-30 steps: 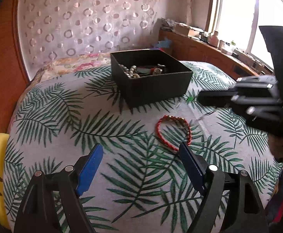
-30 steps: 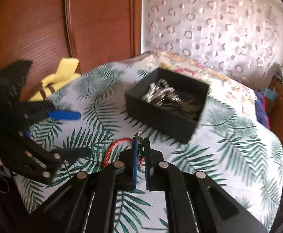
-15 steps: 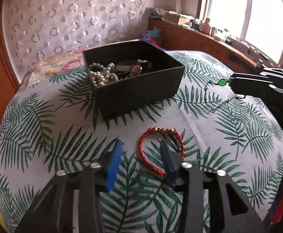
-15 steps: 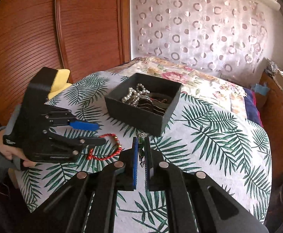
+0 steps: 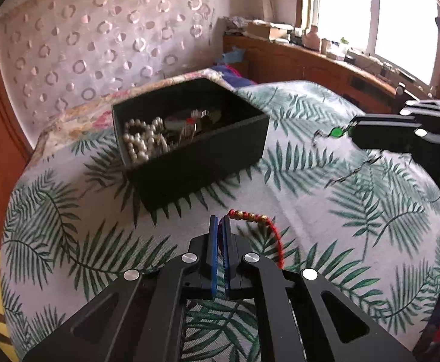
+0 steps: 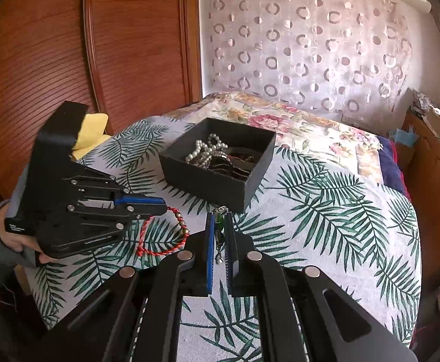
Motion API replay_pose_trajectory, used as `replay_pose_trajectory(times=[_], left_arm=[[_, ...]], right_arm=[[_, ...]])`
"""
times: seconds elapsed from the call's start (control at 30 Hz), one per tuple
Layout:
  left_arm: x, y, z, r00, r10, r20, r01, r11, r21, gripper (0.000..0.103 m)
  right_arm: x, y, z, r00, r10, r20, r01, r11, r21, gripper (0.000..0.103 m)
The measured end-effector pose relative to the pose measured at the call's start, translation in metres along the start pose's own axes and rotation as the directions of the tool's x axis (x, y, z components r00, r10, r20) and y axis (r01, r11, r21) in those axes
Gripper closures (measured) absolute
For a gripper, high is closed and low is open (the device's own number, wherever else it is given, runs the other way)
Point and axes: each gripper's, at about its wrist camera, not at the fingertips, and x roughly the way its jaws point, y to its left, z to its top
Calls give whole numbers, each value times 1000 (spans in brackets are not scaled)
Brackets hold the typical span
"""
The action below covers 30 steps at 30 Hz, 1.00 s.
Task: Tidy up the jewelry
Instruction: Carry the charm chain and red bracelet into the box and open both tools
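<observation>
My left gripper (image 5: 219,221) has its jaws closing tight on the red cord bracelet (image 5: 275,236), pinching it near the gold beads; the loop trails to the right on the leaf-print bedspread. In the right wrist view that left gripper (image 6: 162,205) reaches in from the left over the bracelet (image 6: 162,249). My right gripper (image 6: 219,220) is shut on a thin chain necklace with a green stone (image 6: 220,220), just short of the black jewelry box (image 6: 202,185). The left wrist view shows the right gripper (image 5: 355,129) with the green stone (image 5: 336,132) and chain dangling. The box (image 5: 202,163) holds pearls and other pieces.
A yellow cushion (image 6: 90,129) lies at the bed's left edge by the wooden wardrobe (image 6: 54,45). A floral cover (image 6: 295,120) lies behind the box. A cluttered wooden ledge (image 5: 325,60) runs under the window on the right. A hand in a grey sleeve (image 6: 6,235) holds the left gripper.
The left gripper moved forward over the bracelet and its wide-open jaws closed on the red cord. The right gripper stayed shut on the necklace and drew back a little from the box.
</observation>
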Motion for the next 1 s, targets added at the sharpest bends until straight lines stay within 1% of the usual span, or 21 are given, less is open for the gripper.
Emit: replay_pose_trajectory(times=[0.17,0.33,0.53,0.73,1.0], left_arm=[[-20,0,14,998,-1,58,1,1000,-9,101],[-40,3,31,993,-2,120,4,1000,-16,101],[-52,11,56,985,9,170,-5,1000,-24,101],[-50,27,83,979,27,200,-19,999,-40,101],[-23,53,104,981,46,187,-31,996,-83,101]], right_arm=[[-5,1,12,1000,4,28,-4,1000,-6,96],[-5,-1,29,998,9,59,-9,1000,-10,96],[4,-7,54,996,22,91,-20,1000,-16,96],[22,-15,75,993,42,111,-40,999,-22,96],[58,-32,96,994,65,92,-63,998,-17,96]])
